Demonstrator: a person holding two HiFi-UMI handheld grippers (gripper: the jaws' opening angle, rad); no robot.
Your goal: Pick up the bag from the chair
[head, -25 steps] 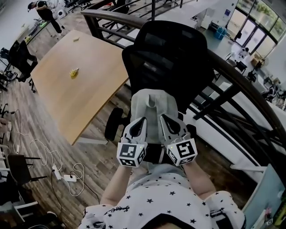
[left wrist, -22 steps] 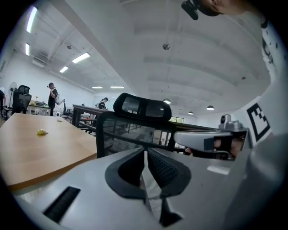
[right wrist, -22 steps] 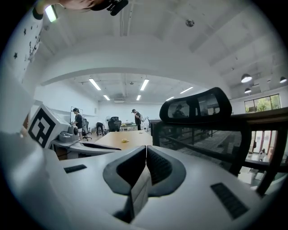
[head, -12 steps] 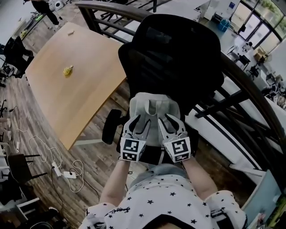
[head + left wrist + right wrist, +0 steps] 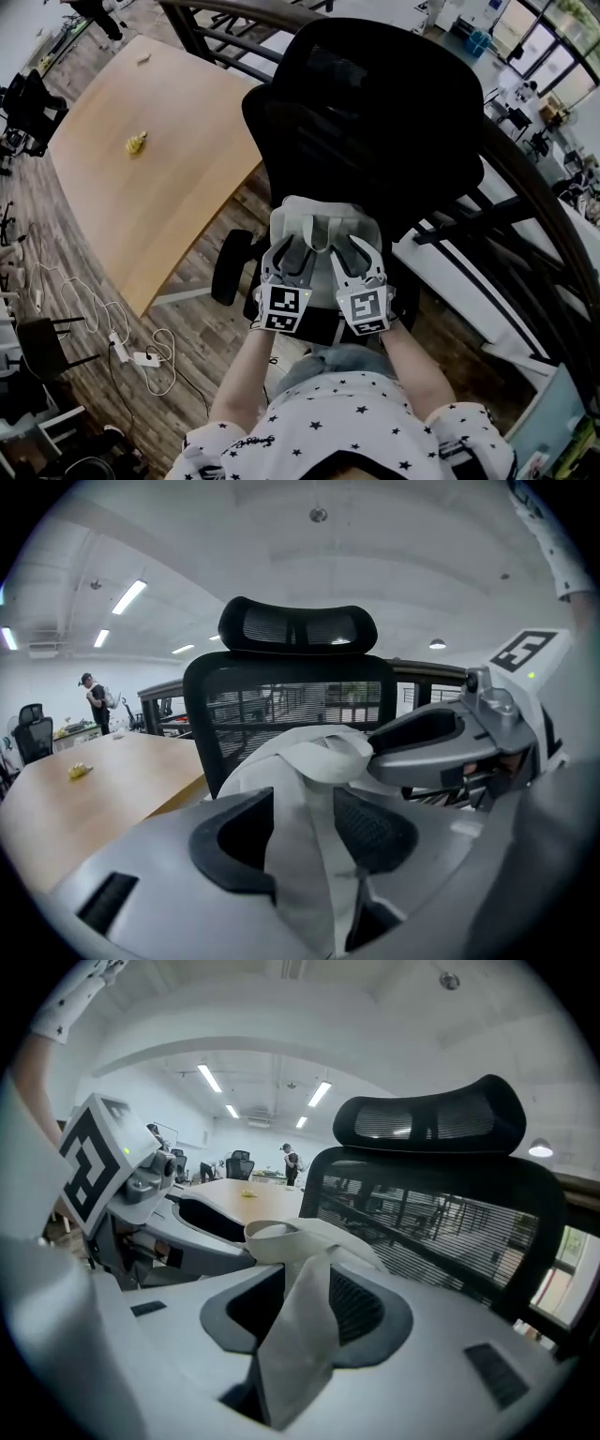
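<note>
A pale grey bag (image 5: 323, 225) hangs in front of the black mesh office chair (image 5: 361, 112), held up by its two straps. My left gripper (image 5: 284, 255) is shut on the left strap (image 5: 300, 855), which runs down between its jaws. My right gripper (image 5: 353, 253) is shut on the right strap (image 5: 300, 1335) in the same way. Both grippers sit side by side, close to the person's chest. The bag's top loop (image 5: 281, 1234) shows in the right gripper view, with the chair back (image 5: 441, 1204) behind it. The chair seat is hidden beneath the bag and grippers.
A wooden table (image 5: 150, 159) with a small yellow object (image 5: 137, 142) lies to the left. Cables and a power strip (image 5: 141, 358) trail on the wood floor. A dark railing (image 5: 525, 187) curves behind the chair at right. Another black chair (image 5: 28, 103) stands far left.
Both grippers, with the bag's straps in them, have shifted slightly up and left in the head view. The chair now fills more of that view.
</note>
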